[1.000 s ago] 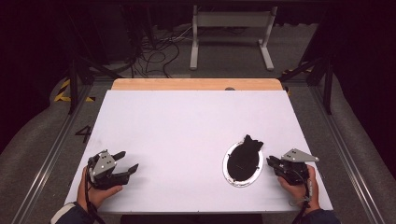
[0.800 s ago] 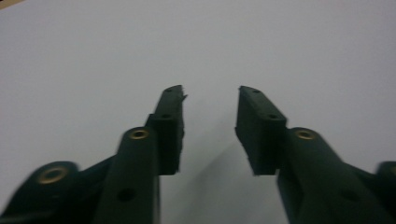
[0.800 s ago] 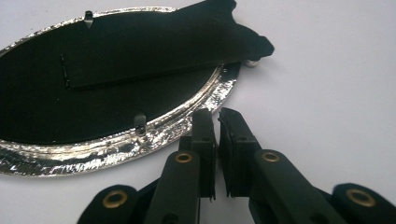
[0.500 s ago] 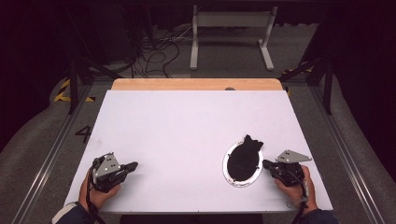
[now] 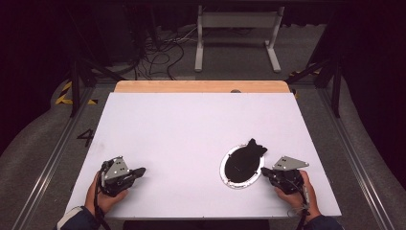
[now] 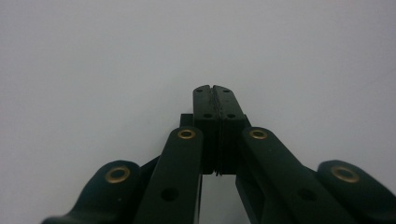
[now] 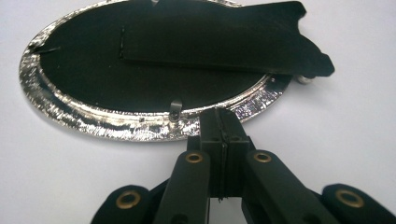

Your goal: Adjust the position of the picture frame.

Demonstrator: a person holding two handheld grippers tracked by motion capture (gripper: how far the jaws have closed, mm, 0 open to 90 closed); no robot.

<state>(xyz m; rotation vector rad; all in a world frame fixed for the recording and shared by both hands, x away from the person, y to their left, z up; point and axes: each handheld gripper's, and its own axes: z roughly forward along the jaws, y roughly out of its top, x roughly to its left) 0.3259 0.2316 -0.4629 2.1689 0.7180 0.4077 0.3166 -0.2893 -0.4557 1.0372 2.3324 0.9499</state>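
Your right gripper (image 7: 223, 122) arrives with its jaws pressed together, tips at the silver rim of the oval picture frame (image 7: 154, 70), which lies face-down near the worktop's (image 5: 191, 124) front right corner with its black easel stand (image 7: 219, 39) folded over the backing. Pressed together like this, the jaws look more likely to nudge the frame across the smooth white surface than to lift it, and a push at the rim could skid it toward the edge or scratch the plating. Your left gripper (image 6: 215, 93), jaws likewise pressed together on nothing, rests over bare worktop well apart from the frame. Whether the right tips actually touch the rim is hard to tell, and the frame's face is hidden underneath.
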